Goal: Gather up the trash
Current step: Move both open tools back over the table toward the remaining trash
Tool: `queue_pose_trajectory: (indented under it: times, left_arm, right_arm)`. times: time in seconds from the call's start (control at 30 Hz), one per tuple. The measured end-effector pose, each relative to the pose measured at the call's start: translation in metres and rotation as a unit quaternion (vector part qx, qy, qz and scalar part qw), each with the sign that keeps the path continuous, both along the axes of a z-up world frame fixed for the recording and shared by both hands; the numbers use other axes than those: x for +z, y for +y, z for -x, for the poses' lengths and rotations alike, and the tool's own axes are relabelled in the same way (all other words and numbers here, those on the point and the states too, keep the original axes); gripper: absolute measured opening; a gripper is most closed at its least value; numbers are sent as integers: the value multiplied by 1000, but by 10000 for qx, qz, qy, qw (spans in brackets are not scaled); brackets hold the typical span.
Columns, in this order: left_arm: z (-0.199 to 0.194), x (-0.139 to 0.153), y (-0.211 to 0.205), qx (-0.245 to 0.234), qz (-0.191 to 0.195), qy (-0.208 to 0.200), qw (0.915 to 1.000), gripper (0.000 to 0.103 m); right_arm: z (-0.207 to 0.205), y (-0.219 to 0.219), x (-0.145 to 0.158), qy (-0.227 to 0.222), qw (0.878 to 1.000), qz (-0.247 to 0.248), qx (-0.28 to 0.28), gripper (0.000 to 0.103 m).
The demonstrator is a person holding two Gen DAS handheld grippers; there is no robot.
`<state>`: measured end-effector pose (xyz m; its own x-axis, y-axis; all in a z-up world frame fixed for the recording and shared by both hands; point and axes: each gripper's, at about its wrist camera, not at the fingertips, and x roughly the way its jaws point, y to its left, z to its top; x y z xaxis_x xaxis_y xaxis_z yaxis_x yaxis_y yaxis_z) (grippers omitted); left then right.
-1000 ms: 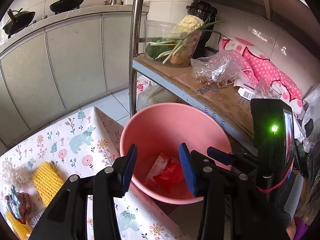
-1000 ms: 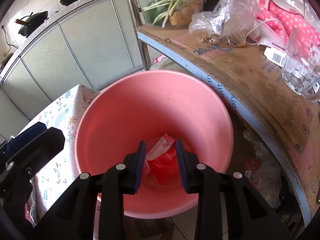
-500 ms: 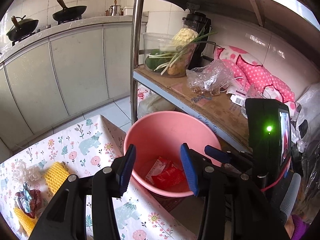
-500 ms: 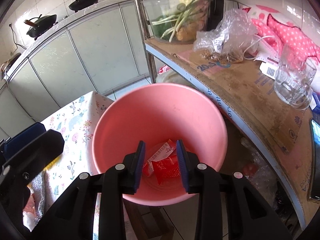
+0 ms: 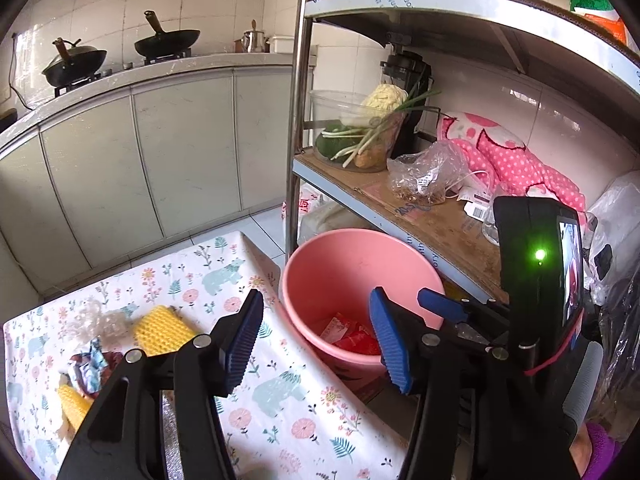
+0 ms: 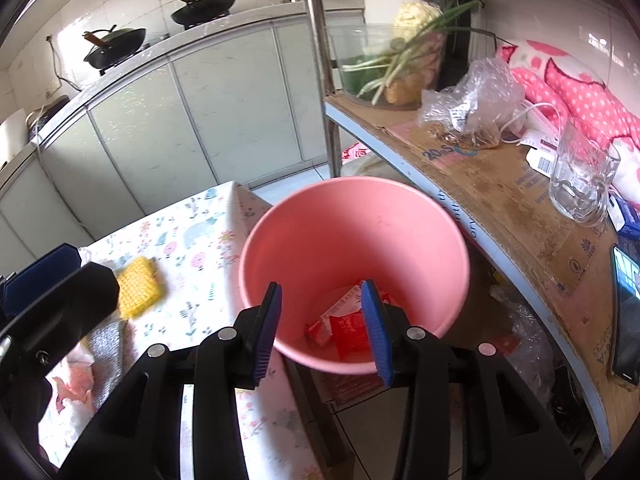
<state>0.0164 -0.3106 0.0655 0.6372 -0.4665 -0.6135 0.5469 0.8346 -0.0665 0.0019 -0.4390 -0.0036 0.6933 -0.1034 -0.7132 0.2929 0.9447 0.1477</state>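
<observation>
Now both grippers, left (image 5: 316, 340) and right (image 6: 324, 330), just widened, empty; red wrappers (image 6: 346, 330) flat on pink bucket (image 6: 400, 216) floor, long axis indeterminate.

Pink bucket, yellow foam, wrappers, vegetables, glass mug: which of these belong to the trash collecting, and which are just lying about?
Part of the job:
- pink bucket, red wrappers already inside
- yellow foam net on the table
- crumpled foil wrapper
- clear plastic wad
- both grippers, left and right, open and empty

Just lying about:
- vegetable tub on the shelf
- glass mug
- woks
- pink spotted cloth
</observation>
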Motion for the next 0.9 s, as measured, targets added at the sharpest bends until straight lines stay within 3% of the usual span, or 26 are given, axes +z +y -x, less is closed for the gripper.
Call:
queue_pose_trajectory:
  times: [0.4, 0.9]
  left_arm:
    - [28, 8, 41, 220, 56, -171, 9996, 55]
    - [36, 3, 100, 709, 114, -80, 9974, 55]
  right_arm:
    - [17, 44, 15, -169, 9991, 157, 352, 43]
    - [22, 110, 16, -146, 9956, 320, 864, 43]
